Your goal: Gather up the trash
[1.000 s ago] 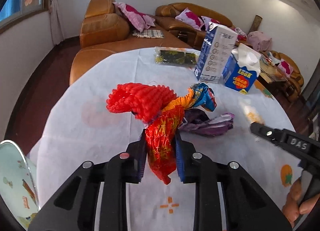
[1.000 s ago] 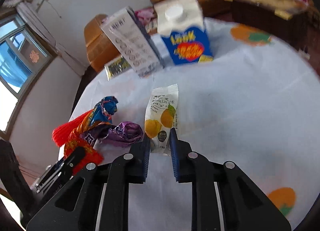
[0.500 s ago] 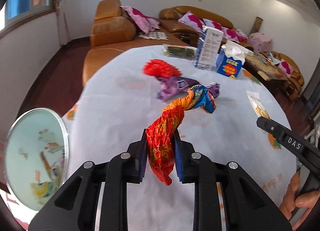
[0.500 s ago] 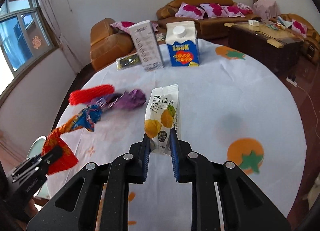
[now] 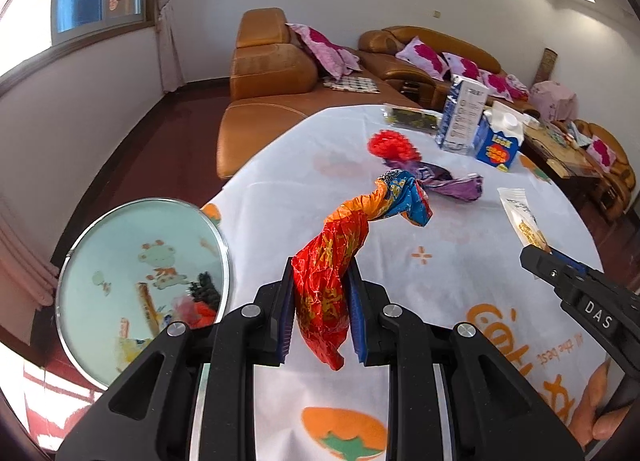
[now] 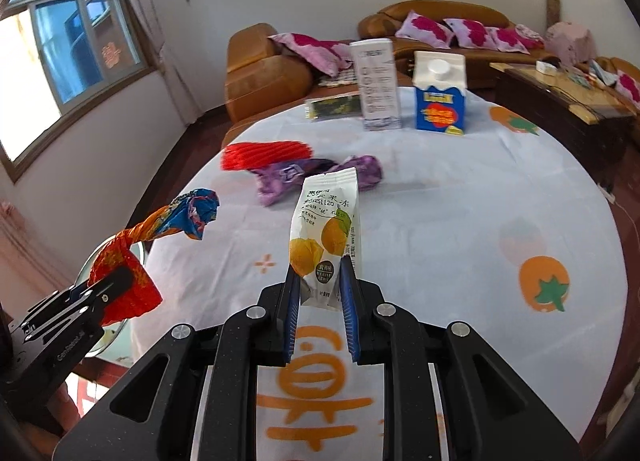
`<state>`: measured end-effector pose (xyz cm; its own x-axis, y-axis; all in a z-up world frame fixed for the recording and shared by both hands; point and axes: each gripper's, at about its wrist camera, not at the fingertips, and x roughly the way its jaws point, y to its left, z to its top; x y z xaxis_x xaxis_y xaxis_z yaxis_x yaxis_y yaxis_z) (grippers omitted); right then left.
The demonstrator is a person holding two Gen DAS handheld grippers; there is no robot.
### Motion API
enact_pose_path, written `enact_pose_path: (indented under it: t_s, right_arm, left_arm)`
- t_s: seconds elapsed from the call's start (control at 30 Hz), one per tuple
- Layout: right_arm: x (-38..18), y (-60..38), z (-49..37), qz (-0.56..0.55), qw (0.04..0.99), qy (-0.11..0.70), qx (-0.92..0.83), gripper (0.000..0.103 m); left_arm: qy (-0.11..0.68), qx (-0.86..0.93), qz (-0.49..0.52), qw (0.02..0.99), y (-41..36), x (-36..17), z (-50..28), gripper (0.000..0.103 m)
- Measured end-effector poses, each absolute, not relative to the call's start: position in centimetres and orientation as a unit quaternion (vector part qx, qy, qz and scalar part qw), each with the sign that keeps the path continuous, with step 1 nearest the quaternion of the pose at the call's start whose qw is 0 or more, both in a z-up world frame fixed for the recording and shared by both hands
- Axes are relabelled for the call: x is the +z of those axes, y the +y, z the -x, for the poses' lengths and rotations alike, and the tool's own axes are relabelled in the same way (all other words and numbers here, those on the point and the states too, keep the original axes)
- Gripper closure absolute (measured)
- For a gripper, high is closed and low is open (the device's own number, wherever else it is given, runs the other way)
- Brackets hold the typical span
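The left tool [image 5: 322,303] is clamped on a twisted red, orange and blue wrapper [image 5: 340,257], held clear above the table [image 5: 280,189] beside an open round bin [image 5: 140,281]. The right tool [image 6: 320,295] pinches the bottom of a white fruit-jelly packet [image 6: 326,237], lifted off the cloth. A red net [image 6: 264,153] and a purple wrapper [image 6: 312,173] lie touching mid-table, near two cartons [image 6: 440,97].

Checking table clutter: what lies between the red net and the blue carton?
In the right wrist view, the purple wrapper lies between the red net and blue carton.
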<state>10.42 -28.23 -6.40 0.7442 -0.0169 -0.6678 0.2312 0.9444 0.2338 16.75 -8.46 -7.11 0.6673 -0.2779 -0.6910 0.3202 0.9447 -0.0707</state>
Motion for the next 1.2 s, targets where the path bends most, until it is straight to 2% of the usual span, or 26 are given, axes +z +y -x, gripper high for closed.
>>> enact_pose_path:
  t_s: [1.2]
  right_arm:
    - [-5.4, -18.2, -13.8, -0.097, 0.928, 0.358, 0.027, 0.082]
  left_arm:
    - [0.373, -0.085, 0.018, 0.924, 1.0, -7.3, -17.4, 0.080]
